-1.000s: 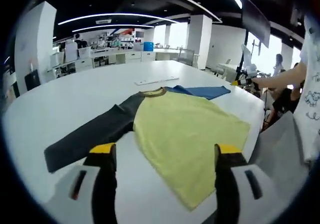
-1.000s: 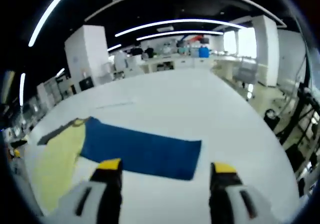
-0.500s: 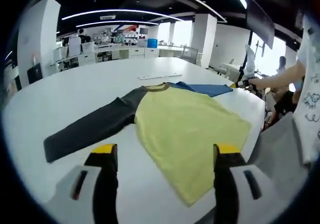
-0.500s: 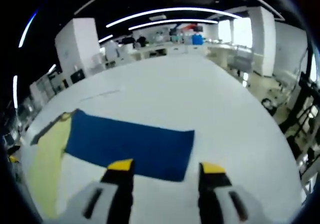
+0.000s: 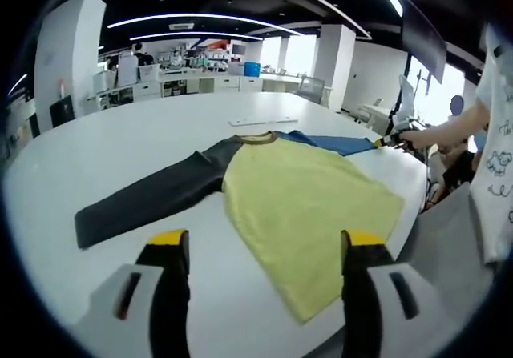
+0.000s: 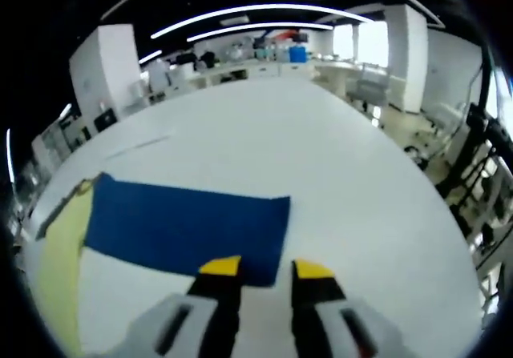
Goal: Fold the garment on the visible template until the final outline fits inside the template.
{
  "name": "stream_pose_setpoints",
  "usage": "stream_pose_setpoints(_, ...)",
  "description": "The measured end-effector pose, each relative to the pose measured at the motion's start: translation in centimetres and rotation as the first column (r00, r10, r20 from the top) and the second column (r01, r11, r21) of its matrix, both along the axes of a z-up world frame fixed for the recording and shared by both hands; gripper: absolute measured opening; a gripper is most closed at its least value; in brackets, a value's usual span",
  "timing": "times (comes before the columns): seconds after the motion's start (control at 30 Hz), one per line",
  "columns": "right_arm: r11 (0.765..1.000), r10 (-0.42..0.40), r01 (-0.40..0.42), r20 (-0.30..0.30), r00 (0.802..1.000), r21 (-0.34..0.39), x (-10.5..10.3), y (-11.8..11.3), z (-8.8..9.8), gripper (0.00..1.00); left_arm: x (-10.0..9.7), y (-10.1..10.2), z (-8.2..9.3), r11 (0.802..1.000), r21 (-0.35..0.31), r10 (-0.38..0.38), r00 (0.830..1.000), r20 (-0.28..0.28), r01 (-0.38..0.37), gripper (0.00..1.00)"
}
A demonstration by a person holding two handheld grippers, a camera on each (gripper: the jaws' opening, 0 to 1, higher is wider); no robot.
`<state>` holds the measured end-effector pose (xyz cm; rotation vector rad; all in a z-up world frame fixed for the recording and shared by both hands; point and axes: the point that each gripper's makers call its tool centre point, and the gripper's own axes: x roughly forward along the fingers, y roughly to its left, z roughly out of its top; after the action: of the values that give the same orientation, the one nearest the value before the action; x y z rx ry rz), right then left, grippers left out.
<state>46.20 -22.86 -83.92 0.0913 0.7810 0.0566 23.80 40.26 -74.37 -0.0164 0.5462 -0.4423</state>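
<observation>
Right gripper (image 6: 266,266) jaws narrowed w/ blue sleeve (image 6: 184,228) cuff edge just ahead, nothing pinched yet, so I'd bite only cuff; left gripper (image 5: 265,237) spread near raglan shirt (image 5: 309,206) hem.

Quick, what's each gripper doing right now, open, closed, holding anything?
Left gripper: open, jaws wide apart, holding nothing.
Right gripper: jaws narrowed at the blue sleeve edge; whether they grip it cannot be told.
</observation>
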Motion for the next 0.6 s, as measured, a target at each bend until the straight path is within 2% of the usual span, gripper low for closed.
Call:
stream_pose_setpoints(0.07,1.0,0.006,-0.006,-0.004,1.0,-0.004,0.1,0.0,-0.2,0.12,0.0,0.0,0.0,1.0,0.001,-0.002,1.0,-0.001,0.002,0.74)
stream_pose_setpoints(0.27,1.0,0.013,-0.013,-0.018,1.0,-0.021,0.8,-0.1,-0.4,0.01,0.0,0.0,0.0,1.0,-0.003,-0.005,1.0,-0.001,0.005,0.73)
stream_pose_setpoints(0.4,0.999,0.022,-0.023,-0.026,0.999,-0.034,0.6,0.3,-0.3,0.0,0.0,0.0,0.1,1.0,-0.006,-0.002,1.0,0.002,0.002,0.73)
stream_pose_setpoints(0.6,0.999,0.032,-0.032,-0.01,0.999,-0.039,0.3,1.0,0.9,0.0,0.2,0.1,0.0,1.0,-0.018,-0.001,1.0,0.012,0.001,0.71)
